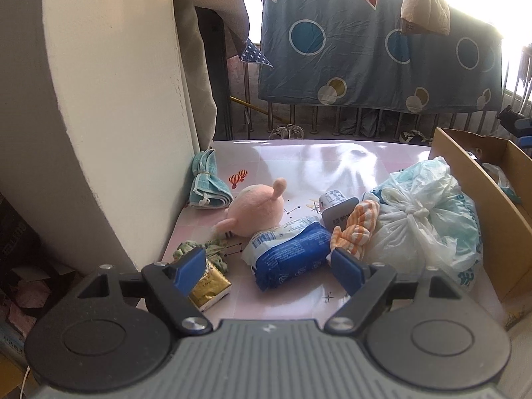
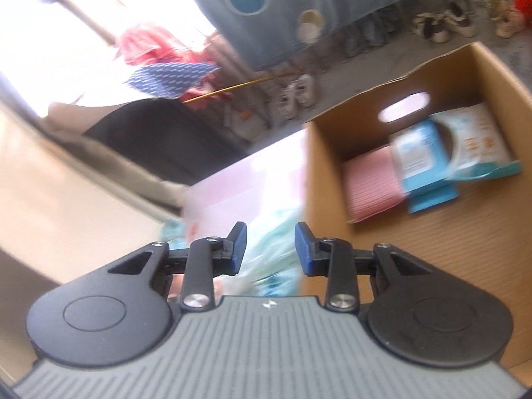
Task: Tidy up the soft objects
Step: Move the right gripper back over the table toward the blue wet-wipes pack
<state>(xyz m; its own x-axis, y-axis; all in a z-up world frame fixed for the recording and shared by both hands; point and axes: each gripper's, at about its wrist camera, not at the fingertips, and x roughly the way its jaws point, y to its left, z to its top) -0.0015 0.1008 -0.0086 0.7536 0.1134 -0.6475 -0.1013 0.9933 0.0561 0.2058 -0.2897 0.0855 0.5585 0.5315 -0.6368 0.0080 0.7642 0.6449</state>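
Observation:
In the left wrist view, a pink table holds a pink plush toy, a blue and white soft pack, an orange striped cloth, a folded teal towel, a green cloth, a gold packet and a knotted plastic bag. My left gripper is open and empty, its fingers on either side of the blue pack's near end. My right gripper is open and empty, hovering by the left wall of a cardboard box. The right view is blurred.
The box holds a pink striped cloth, a blue carton and a white packet. It also shows at the table's right in the left wrist view. A white wall borders the table's left. A blue quilt hangs on a railing behind.

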